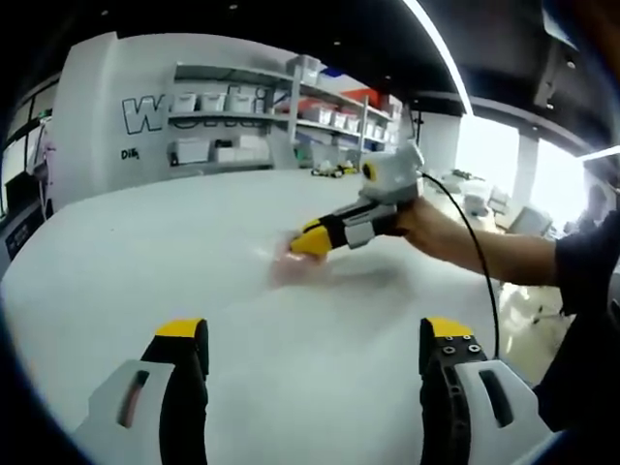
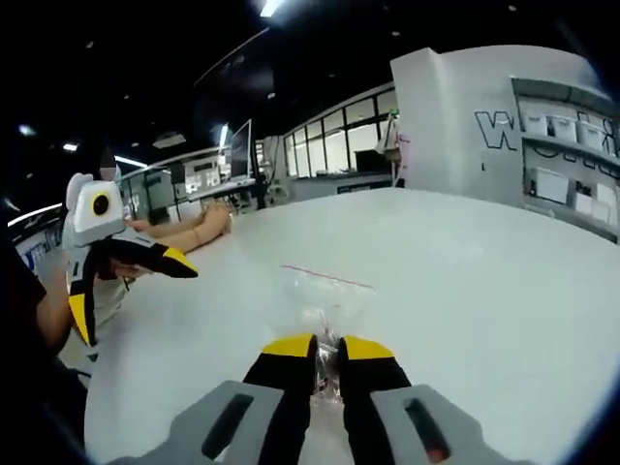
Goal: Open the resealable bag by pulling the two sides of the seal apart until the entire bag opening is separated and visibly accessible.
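A clear resealable bag (image 2: 325, 295) with a thin red seal line lies flat on the white table (image 2: 465, 271). My right gripper (image 2: 327, 351) is shut on the bag's near edge, and plastic shows between its yellow tips. In the left gripper view the bag (image 1: 289, 263) is a blurred pinkish patch under the right gripper (image 1: 312, 240), which a hand holds low to the table. My left gripper (image 1: 315, 339) stands wide open with nothing between its jaws, well short of the bag. From the right gripper view it hangs open above the table's left edge (image 2: 126, 291).
Shelves with white boxes (image 1: 252, 107) line the far wall behind the table (image 1: 194, 242). A cable runs from the right gripper along the person's arm (image 1: 475, 247). Another person's forearm (image 2: 189, 232) rests on the table's far left.
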`<state>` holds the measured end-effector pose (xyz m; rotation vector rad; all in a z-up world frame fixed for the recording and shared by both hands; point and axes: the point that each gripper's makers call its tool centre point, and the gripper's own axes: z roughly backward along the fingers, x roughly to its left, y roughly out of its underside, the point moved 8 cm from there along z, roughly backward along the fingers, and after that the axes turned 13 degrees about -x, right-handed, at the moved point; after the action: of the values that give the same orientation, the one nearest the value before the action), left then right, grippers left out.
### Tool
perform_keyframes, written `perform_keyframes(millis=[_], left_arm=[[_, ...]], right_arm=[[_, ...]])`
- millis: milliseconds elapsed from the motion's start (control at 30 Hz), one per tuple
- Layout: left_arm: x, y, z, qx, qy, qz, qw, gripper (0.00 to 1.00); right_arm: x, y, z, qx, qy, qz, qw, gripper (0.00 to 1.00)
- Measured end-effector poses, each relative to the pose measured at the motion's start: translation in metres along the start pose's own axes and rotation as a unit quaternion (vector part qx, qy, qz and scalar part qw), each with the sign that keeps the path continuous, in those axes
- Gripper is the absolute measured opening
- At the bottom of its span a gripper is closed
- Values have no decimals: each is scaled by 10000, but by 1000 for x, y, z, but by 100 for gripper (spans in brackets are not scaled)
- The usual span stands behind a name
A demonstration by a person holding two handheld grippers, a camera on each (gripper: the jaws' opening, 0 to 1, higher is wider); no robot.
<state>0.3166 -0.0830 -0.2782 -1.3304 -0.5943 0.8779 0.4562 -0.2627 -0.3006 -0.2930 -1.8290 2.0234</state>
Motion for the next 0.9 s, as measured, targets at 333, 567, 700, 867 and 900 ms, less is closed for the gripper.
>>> perform_keyframes(millis=[333,567,700,867,900], left_arm=[[4,1,-14,-31,48,65,10000,88],[9,8,-29,25,85,154,9998,87],[11,7,-37,41,121,168,9998,86],[14,8,-46,56,147,202,9997,86],[16,7,-47,51,154,200,9997,86]], right_arm=[[-1,1,2,-17,9,-18,10000,4],[-1,1,2,-36,21,-23,10000,4],[-1,1,2,-43,21,-27,10000,3],[-1,1,2,-58,32,-39,10000,3],[-1,1,3,-56,29,-41,10000,3]])
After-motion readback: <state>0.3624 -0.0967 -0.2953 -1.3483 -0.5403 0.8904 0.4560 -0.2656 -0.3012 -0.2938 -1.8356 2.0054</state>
